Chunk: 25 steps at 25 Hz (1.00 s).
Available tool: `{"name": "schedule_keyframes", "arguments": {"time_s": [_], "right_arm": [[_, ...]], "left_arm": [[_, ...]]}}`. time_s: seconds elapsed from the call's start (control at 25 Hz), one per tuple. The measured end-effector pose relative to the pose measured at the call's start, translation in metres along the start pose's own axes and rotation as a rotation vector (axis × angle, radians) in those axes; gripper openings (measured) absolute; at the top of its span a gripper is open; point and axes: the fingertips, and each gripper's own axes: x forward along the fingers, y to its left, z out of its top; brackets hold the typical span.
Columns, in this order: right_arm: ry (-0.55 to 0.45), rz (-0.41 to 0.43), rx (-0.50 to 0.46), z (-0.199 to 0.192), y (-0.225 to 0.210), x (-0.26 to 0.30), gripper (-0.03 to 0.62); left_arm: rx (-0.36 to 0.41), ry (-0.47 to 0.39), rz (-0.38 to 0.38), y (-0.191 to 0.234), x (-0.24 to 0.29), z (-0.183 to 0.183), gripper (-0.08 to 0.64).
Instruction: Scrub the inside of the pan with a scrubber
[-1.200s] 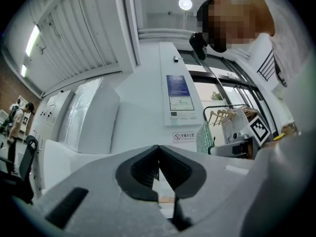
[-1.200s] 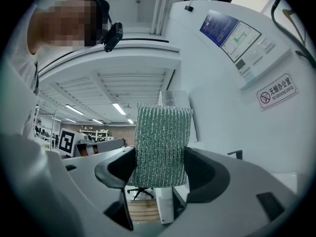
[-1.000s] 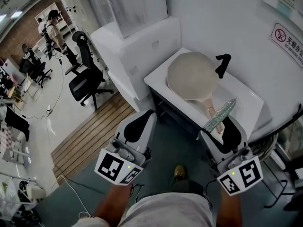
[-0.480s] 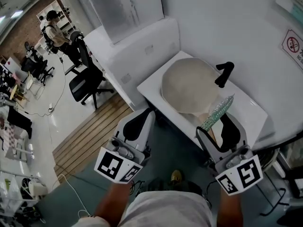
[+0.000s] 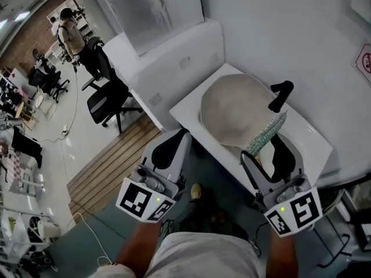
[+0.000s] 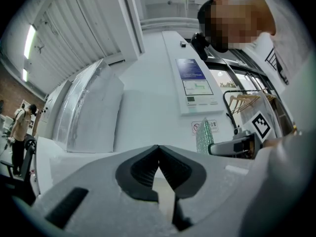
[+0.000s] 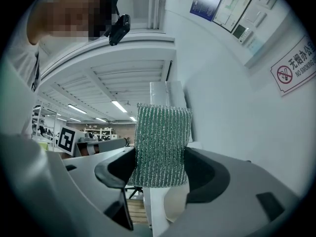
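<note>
Scrubber (image 7: 162,144) pinched in right gripper (image 5: 268,149) fingers | pan (image 5: 232,106) just beyond at 11 o'clock, nearer right | left gripper (image 5: 172,145) fingers pressed together, empty

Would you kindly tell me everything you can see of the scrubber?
The scrubber is a flat rectangular pad of ribbed green-and-silver mesh, metallic-looking. Its near part is clamped between the jaws of the right gripper, and its far end sticks out past them. In the head view it reaches over the near edge of the pale pan; contact cannot be told.
</note>
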Motion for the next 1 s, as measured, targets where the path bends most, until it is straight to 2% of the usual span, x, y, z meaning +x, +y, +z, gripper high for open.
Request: {"name": "schedule_keyframes", "arguments": {"time_s": [0.4,1.0], "right_arm": [[0.022,-0.068,-0.04,-0.001,-0.027,0.057,0.304],[0.125,-0.278,-0.082,-0.025,-0.071,0.143,0.304]], "left_arm": [[-0.022,-0.01,-0.052,0.056,0.054,-0.017,0.015],[-0.043,0.019,-0.187,0.135,0.129,-0.049,0.015]]}}
